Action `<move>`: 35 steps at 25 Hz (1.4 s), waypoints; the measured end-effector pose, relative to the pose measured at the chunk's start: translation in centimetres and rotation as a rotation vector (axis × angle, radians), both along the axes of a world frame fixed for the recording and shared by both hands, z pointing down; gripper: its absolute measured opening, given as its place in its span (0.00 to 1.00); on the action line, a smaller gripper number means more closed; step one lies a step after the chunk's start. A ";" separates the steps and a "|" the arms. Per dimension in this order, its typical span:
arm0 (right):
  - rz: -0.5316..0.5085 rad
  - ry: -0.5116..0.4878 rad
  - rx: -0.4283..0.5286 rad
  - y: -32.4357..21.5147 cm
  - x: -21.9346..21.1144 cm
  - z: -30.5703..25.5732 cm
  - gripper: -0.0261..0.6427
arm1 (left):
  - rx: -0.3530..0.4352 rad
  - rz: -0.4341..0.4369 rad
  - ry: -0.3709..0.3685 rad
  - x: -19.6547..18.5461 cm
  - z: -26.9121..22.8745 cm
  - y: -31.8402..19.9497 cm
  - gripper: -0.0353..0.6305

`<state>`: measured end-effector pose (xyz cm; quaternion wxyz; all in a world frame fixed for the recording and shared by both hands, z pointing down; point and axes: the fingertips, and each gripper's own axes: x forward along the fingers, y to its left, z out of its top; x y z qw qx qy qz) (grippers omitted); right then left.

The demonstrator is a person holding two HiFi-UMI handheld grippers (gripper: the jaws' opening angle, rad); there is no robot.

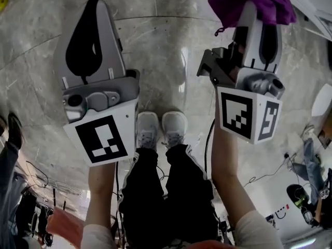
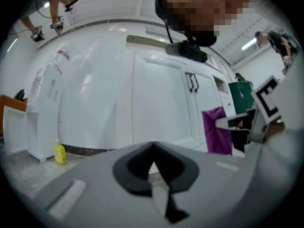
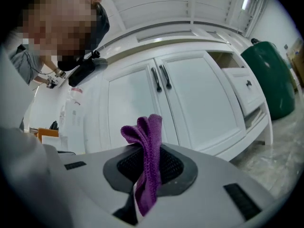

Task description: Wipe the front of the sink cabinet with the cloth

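The purple cloth [image 1: 254, 1] hangs bunched from the tip of my right gripper [image 1: 255, 14], whose jaws are shut on it. In the right gripper view the cloth [image 3: 148, 146] stands up between the pads, in front of the white sink cabinet [image 3: 199, 99], which has two doors with dark handles [image 3: 161, 78]. The cloth is some way off the cabinet, not touching it. My left gripper [image 1: 93, 7] is shut with nothing in it. In the left gripper view it [image 2: 153, 164] faces the same cabinet [image 2: 161, 103], and the cloth [image 2: 216, 129] shows at the right.
A drawer [image 3: 242, 87] stands open right of the doors, with a green bin [image 3: 270, 75] beyond it. A yellow bottle [image 2: 59, 153] sits on the floor at the cabinet's left. Below me are my shoes [image 1: 161, 128] on the marble floor [image 1: 166, 51]. Cables and gear [image 1: 306, 201] lie behind.
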<state>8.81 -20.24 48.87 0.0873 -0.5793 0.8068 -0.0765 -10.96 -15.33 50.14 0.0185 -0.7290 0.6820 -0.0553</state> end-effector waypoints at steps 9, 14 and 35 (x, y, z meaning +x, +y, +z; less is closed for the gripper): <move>0.030 0.083 -0.084 8.4 2.4 -22.5 0.12 | -0.052 0.045 0.059 3.5 -24.4 5.8 0.06; 0.029 0.069 -0.058 10.0 2.4 -37.8 0.12 | 0.009 0.076 0.076 5.6 -40.9 5.7 0.06; 0.038 0.061 0.108 17.1 6.5 -74.3 0.12 | 0.173 0.314 0.093 10.1 -76.2 11.5 0.06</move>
